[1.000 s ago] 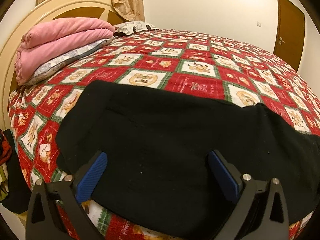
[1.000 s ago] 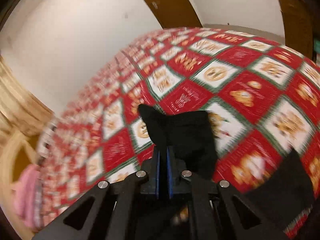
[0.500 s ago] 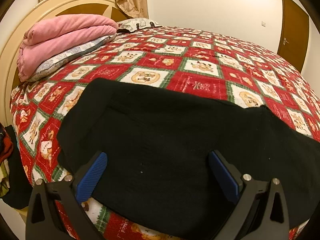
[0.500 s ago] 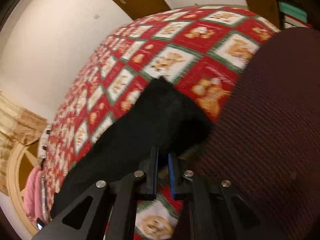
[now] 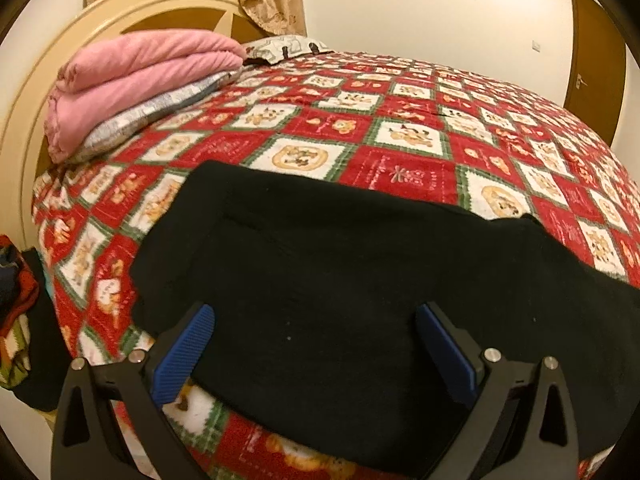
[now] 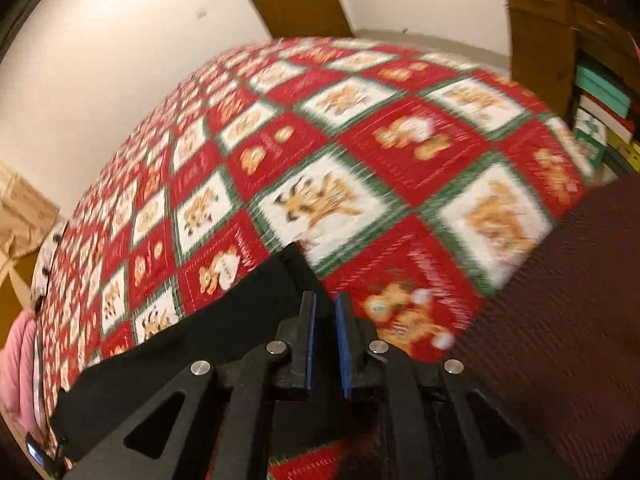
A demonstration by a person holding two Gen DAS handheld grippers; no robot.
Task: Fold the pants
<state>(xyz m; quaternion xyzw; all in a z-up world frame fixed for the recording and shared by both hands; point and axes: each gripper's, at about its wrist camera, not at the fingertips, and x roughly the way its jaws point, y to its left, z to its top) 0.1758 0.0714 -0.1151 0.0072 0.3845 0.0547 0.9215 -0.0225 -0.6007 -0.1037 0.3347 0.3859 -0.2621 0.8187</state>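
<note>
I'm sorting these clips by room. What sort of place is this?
A bedroom, most likely: a bed with a patterned bedspread, a curved headboard, and a folded pink blanket on a pillow.

Black pants: matt soft cloth. Bedspread: printed woven cloth. Pink blanket: fleecy. Door: smooth wood.

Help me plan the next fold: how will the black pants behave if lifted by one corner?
Probably floppy: the black pants lie limp, following the bedspread and draping over its edge. Likely to sag and trail rather than hold shape. Probably not slippery, since the dull fabric sits on a textured cover.
</note>
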